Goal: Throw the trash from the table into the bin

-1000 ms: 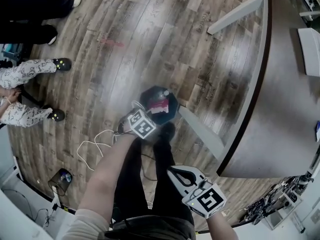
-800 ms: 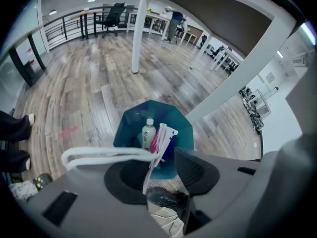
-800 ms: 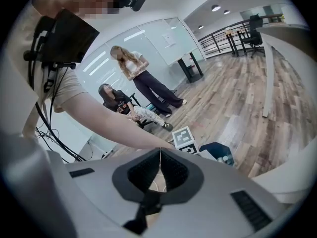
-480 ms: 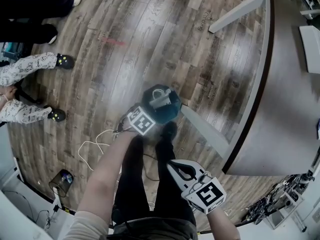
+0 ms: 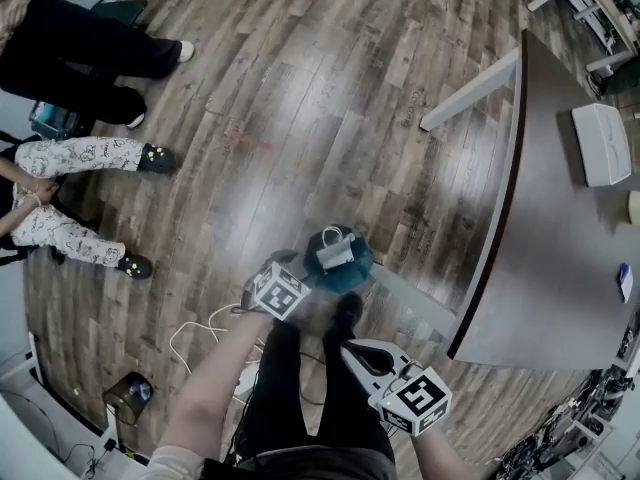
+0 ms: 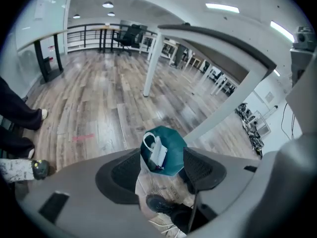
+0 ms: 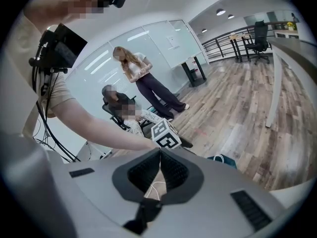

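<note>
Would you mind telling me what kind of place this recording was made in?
Probably an open-plan office or lab: there is a long grey table, an office chair and glass partition walls.

White cable [image 5: 190, 330] on plank floor [image 5: 320, 88] — seated person [image 5: 75, 154] (patterned trousers).

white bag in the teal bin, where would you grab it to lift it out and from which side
Probably the loop handle, from straight above. The white bag lies inside the teal bin, whose walls block any approach from the sides, and the handle arches clear of the bag's body, leaving room for fingers.
</note>
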Demonstrator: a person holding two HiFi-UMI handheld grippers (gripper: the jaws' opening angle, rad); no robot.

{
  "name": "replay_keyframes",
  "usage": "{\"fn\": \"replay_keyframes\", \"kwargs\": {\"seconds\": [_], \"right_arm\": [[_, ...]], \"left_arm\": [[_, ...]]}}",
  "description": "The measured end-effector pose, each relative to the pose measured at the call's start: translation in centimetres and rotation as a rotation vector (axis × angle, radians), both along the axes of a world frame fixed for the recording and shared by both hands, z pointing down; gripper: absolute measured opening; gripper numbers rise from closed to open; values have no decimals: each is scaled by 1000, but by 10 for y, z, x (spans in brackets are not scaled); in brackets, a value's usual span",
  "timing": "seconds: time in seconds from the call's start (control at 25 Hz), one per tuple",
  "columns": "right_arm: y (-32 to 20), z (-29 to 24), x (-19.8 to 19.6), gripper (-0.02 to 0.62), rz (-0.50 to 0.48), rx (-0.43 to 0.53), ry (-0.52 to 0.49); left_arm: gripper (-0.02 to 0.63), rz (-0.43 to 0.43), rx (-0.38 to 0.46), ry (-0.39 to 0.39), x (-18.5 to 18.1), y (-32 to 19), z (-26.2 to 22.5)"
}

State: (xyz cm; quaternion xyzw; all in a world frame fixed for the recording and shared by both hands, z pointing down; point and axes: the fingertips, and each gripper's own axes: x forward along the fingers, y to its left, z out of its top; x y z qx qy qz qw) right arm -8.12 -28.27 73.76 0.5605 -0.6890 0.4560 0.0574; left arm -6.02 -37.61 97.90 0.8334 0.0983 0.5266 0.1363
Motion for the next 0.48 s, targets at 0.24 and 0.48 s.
{"fn": "replay_keyframes", "kwargs": {"seconds": [0.24,0.48], "right_arm": [[-38,-75,-19,17,-3,69,23],[-84,-150,-34,17,-18,168,80]], "left_arm": [[258,-123,-12,212,-11,-43,-146],[256,-164,-4,409,-22,-79,-286]]}}
